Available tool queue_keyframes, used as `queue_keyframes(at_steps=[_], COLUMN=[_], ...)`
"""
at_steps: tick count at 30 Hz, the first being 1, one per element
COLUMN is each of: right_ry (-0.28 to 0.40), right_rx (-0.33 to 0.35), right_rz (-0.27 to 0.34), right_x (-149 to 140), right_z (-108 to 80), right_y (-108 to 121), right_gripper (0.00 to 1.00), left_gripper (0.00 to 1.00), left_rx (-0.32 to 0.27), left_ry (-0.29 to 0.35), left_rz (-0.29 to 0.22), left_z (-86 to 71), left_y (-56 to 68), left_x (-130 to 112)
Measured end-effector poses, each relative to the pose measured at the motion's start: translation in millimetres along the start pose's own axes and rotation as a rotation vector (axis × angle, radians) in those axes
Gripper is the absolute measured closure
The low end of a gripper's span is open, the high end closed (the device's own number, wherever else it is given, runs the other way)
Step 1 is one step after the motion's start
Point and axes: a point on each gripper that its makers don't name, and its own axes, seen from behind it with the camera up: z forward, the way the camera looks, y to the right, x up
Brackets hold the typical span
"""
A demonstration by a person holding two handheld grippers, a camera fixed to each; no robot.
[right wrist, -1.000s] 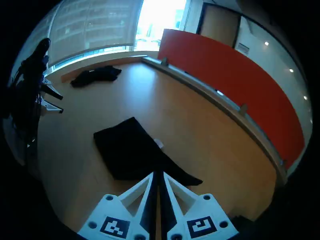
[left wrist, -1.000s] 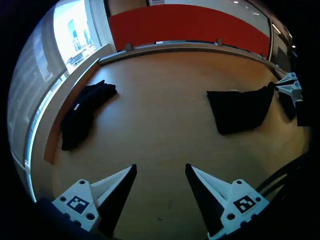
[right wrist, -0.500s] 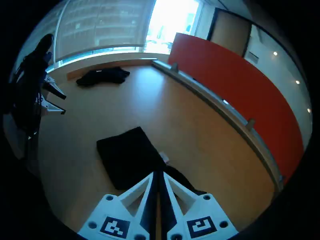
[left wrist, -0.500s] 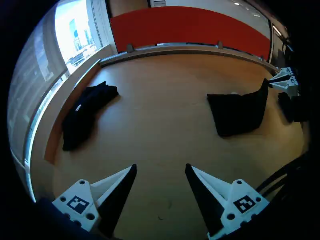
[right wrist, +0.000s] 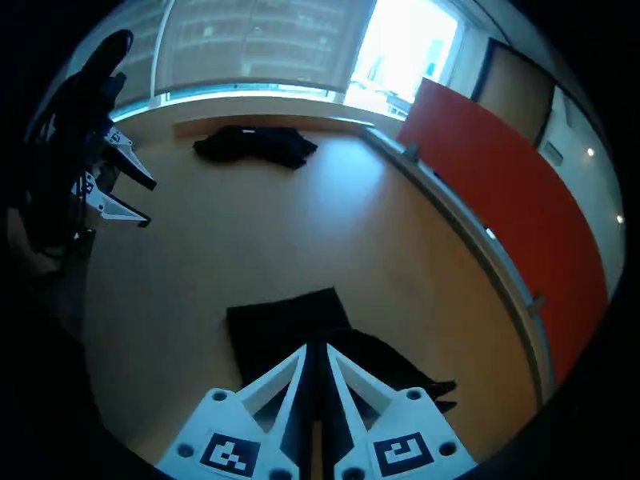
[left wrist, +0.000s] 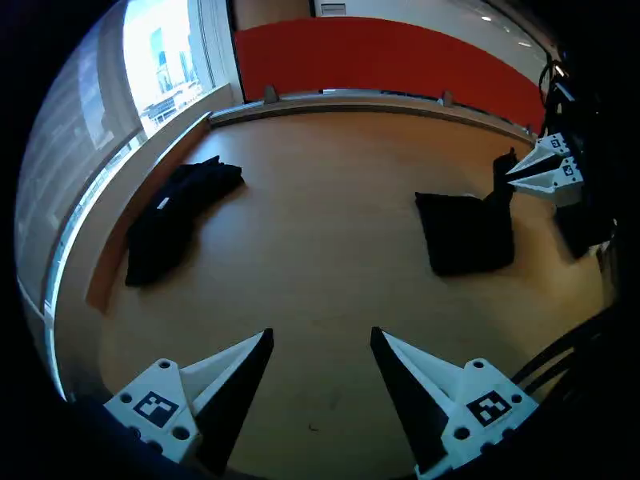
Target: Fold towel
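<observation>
Soft, limp, light towel [right wrist: 280, 328]: raised corner pinched between right gripper [right wrist: 316, 356] jaws. left gripper [left wrist: 320, 340] jaws wide, empty; grip free corner, far ahead-right.

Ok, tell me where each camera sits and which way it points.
Left gripper view: rides the left tongs, open, low over the wooden table, facing the red panel; its own two fingers show at the bottom, the right tongs far right.
Right gripper view: rides the right tongs, shut on the black towel, facing the window; own fingers at the bottom, left tongs and the dark arm holding them at left.
Both share the towel, the dark cloth pile, the table and the panel.
</observation>
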Motion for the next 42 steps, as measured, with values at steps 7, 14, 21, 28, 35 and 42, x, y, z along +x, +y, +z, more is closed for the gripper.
queue_keyframes(at_steps=[7,14,21,28,35,42], right_ry=[-0.017,-0.068,-0.075,-0.07,-0.069,-0.07], right_rx=[0.081,0.135,0.143,0.139,0.128,0.108], right_rz=[-0.016,0.002,0.037,0.044,0.044,0.07], right_x=[5,-17,-22,-21,-24,-32], right_z=[35.4,68.7,73.1,68.9,63.6,54.7], right_y=[-41,-70,-71,-67,-63,-59], right_gripper=[0.97,0.97,0.96,0.68,0.38,0.38], left_gripper=[0.1,0.1,0.1,0.1,0.1,0.1], left_rx=[-0.003,0.001,0.002,0.001,-0.001,0.001], left_ry=[-0.007,-0.015,-0.018,-0.018,-0.019,-0.016], left_rz=[-0.023,-0.036,-0.041,-0.034,-0.031,-0.026], left_z=[-2.3,-1.8,-1.0,0.3,1.6,2.9], left_y=[1.8,0.3,-1.2,-1.3,0.7,2.0], left_x=[-8,-14,-15,-14,-13,-9])
